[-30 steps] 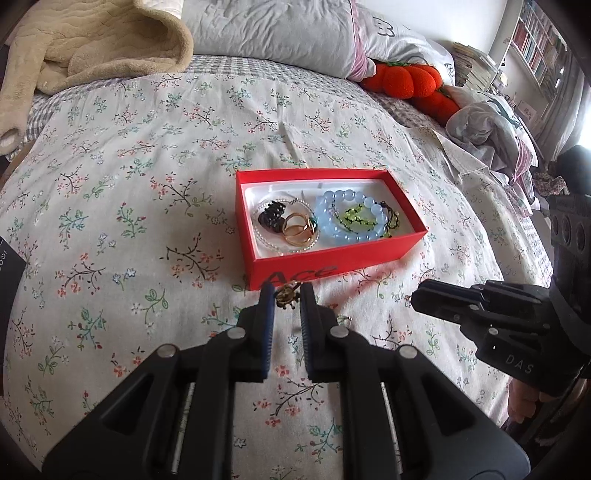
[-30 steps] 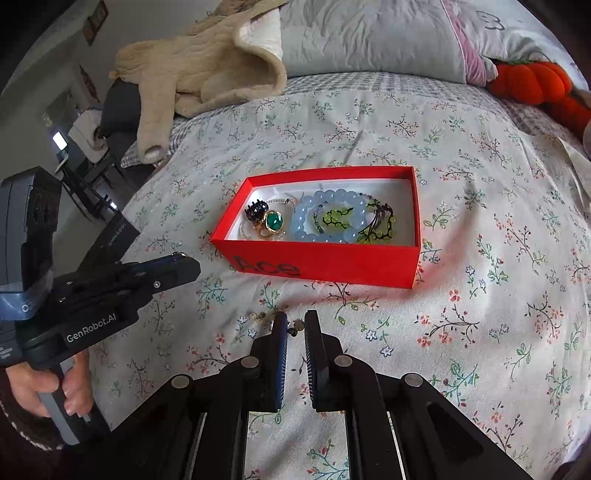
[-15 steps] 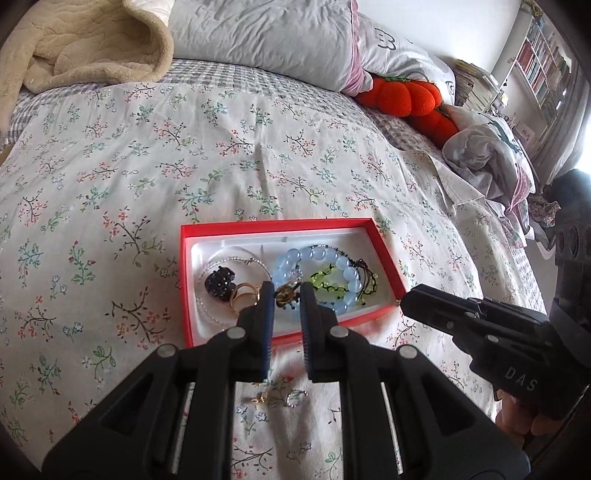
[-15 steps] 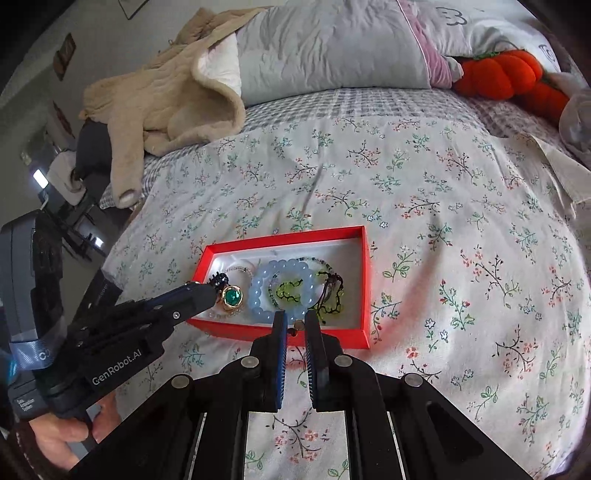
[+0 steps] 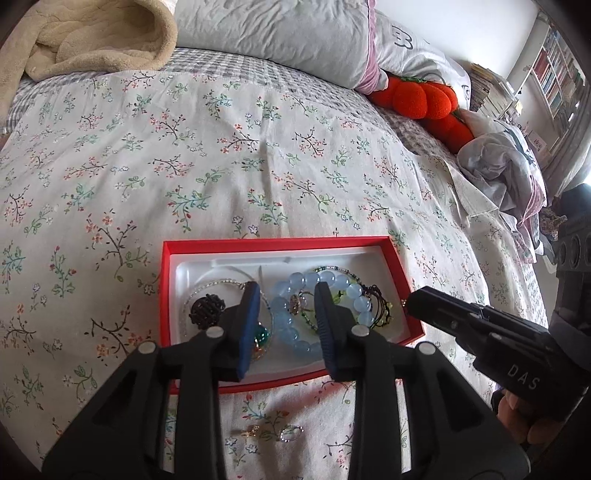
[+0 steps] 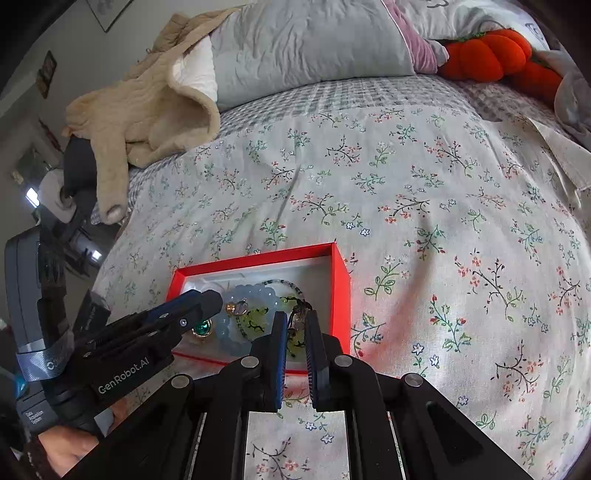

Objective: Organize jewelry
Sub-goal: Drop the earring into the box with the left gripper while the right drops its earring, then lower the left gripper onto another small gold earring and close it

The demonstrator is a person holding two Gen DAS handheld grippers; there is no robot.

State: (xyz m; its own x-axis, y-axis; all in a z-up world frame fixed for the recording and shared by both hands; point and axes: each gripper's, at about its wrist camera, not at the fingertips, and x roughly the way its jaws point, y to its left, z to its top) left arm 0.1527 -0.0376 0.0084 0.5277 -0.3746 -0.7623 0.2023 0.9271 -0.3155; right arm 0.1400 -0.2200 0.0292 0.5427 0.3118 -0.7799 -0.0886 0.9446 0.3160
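Observation:
A red box [image 5: 280,243] with a white liner lies on the floral bedspread; it also shows in the right wrist view [image 6: 341,280]. Inside are a light blue bead bracelet [image 5: 291,332], a green bracelet, a dark flower piece [image 5: 207,308], a green-stone ring [image 6: 202,328] and a small gold piece [image 5: 295,301]. My left gripper [image 5: 286,291] is open above the box, with the gold piece lying between its fingers. My right gripper [image 6: 295,315] hovers over the box's right end, jaws nearly closed, with nothing seen between them. Two small pieces [image 5: 271,432] lie on the bedspread in front of the box.
Pillows [image 5: 280,33] and a beige fleece garment [image 5: 74,37] lie at the head of the bed. Orange pumpkin plushies [image 5: 417,98] and crumpled clothes [image 5: 498,158] sit at the right. Bookshelves stand at the far right.
Both grippers moved forward over the box. My left gripper opened and the gold piece it held now lies in the box on the blue bracelet.

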